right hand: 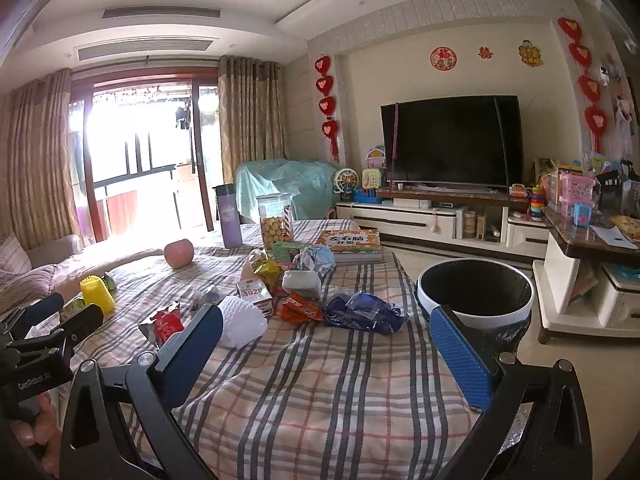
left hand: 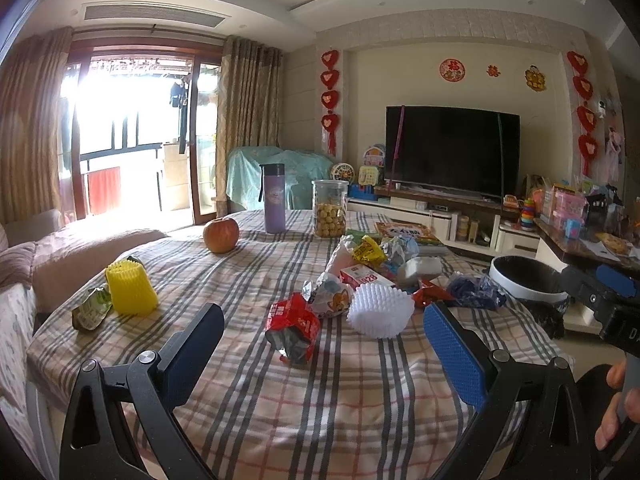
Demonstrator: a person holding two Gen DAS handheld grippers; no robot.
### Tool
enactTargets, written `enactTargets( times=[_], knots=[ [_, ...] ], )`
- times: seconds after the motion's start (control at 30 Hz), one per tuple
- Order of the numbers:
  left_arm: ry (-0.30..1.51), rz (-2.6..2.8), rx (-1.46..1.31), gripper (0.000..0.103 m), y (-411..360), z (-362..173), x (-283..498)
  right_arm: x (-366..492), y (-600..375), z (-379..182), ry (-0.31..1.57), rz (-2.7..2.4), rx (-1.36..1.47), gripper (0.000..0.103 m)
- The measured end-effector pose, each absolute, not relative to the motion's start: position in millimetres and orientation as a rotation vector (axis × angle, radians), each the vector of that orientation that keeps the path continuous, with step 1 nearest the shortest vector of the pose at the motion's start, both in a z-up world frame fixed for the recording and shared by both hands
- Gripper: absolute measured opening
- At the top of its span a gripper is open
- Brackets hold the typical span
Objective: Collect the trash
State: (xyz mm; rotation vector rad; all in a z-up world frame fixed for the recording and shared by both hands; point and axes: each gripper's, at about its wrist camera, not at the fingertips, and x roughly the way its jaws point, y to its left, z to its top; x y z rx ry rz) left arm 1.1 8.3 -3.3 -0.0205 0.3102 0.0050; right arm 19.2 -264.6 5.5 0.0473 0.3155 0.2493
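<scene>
1. Left wrist view: my left tool [left hand: 322,332] gapes wide, empty; the red wrapper [left hand: 294,330] lies at 12 o'clock on the worktop [left hand: 320,408]. Its crinkled foil could slip my pads.
2. Right wrist view: my right tool [right hand: 326,334] is wide, empty; the blue wrapper [right hand: 366,312] sits at 12 o'clock, the bin [right hand: 474,292] at 1 o'clock. A careless sweep may knock trash floorward.

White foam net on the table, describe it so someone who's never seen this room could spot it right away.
Start at the checked tablecloth and find the litter pile near the bin side. At the pile's near edge sits the white foam net, beside a red wrapper. It is the only pure white, bumpy, dome-shaped piece; the other foam net is yellow.
</scene>
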Motion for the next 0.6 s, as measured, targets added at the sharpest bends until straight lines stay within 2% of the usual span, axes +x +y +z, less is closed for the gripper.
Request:
enactTargets(
  times=[0.6],
  knots=[
    [0.318,-0.002,-0.018,0.101,8.8,-2.3,2.3,18.2,-263.8,4.8,0.318,0.256,0.049,0.103]
  ],
)
